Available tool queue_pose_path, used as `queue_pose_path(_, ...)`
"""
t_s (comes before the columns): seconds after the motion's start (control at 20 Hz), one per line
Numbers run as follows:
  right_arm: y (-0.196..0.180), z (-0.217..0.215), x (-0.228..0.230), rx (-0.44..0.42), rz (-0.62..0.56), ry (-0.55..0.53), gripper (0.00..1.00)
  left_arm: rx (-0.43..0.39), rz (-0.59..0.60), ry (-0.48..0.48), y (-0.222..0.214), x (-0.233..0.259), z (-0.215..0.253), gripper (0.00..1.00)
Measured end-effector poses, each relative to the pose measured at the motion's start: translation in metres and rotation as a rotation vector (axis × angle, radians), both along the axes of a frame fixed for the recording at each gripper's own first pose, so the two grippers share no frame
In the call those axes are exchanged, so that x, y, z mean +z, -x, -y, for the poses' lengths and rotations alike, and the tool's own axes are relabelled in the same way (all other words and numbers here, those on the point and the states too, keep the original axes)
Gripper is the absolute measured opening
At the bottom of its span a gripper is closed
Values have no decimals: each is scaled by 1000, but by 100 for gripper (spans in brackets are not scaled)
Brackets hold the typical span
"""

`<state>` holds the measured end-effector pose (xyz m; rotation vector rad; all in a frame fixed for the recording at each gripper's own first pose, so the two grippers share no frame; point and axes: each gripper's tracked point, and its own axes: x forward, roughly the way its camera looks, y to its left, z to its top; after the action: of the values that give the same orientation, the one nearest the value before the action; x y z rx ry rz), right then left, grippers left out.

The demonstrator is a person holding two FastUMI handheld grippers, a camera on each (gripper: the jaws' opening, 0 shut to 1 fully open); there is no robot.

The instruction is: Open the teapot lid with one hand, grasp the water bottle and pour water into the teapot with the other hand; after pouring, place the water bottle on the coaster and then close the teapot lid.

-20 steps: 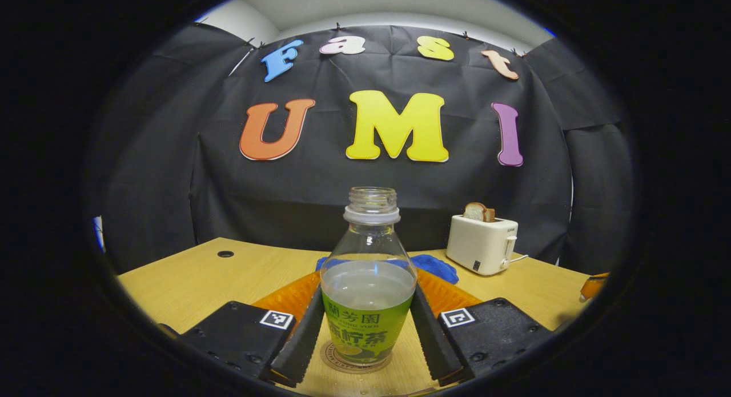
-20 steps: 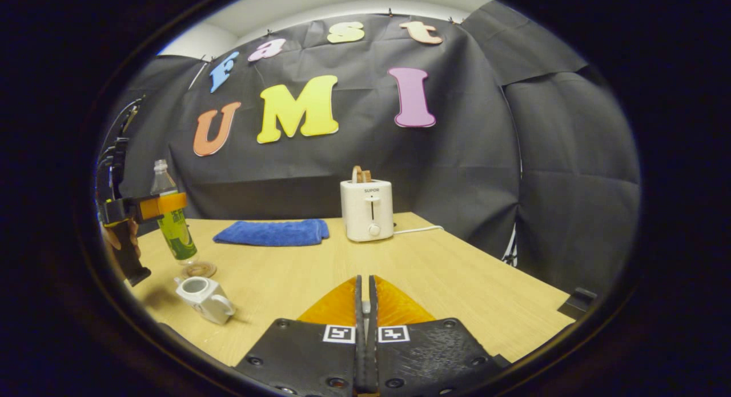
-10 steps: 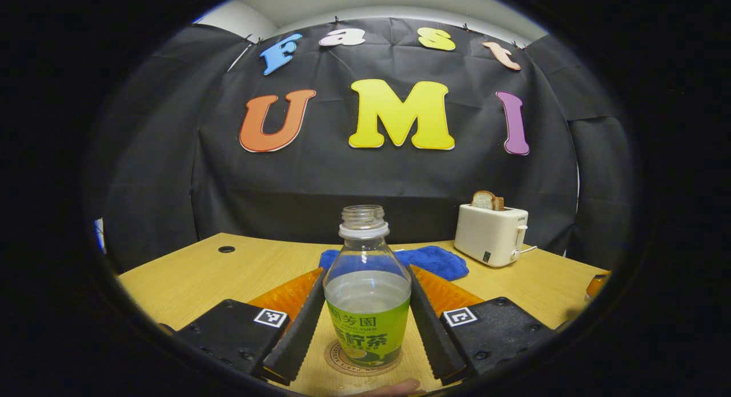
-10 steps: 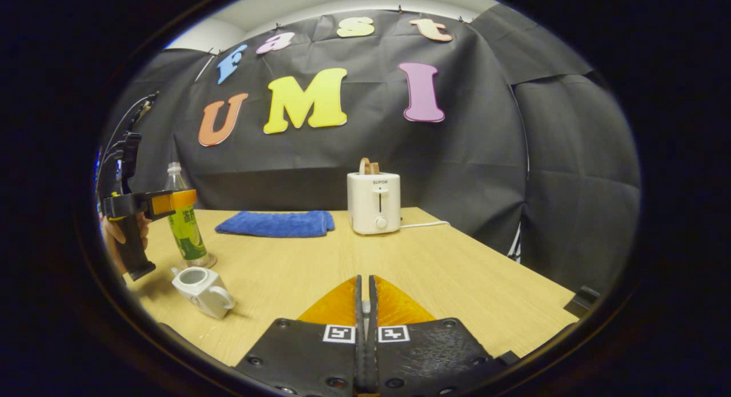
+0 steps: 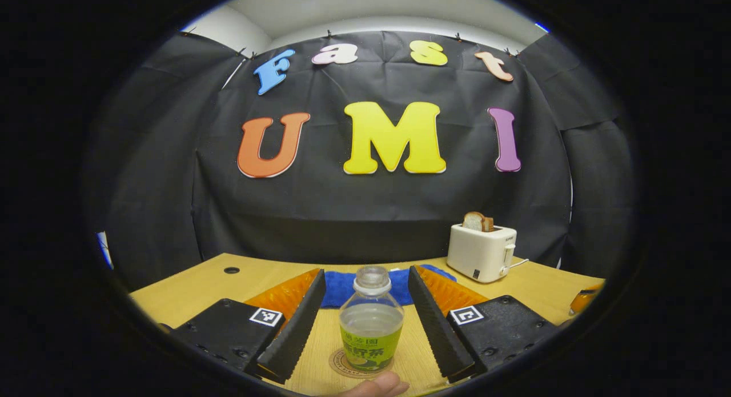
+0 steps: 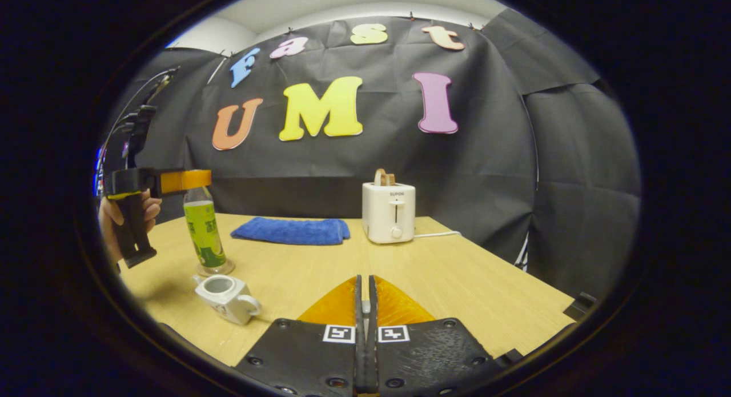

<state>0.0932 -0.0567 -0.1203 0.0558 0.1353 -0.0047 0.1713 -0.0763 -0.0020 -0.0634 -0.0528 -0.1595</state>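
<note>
In your left gripper view, the water bottle (image 5: 371, 323) stands upright on the coaster (image 5: 347, 364), between the two fingers of your left gripper (image 5: 365, 323) — the fingers are apart from it on both sides. Behind the bottle lies the towel (image 5: 365, 287), and to the right of the towel stands the toaster (image 5: 481, 252) with bread (image 5: 477, 221) in its slot, all on the table (image 5: 188, 285).

In your right gripper view, the teapot (image 6: 225, 297) sits on the table before the bottle — near it, not touching. Your left gripper is raised beside the bottle's top. The towel is left of the toaster, both near the wall.
</note>
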Motion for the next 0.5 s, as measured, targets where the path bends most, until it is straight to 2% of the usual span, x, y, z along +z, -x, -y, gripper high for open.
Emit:
queue_pose_path(0.25, 16, -28, 18, 69, 26, -11, 0, -9, 54, -6, 30, 41, -8, 93)
queue_pose_path(0.5, 30, -61, 37, 162, 55, -26, 0, 57, 49, -25, 67, 47, -35, 93)
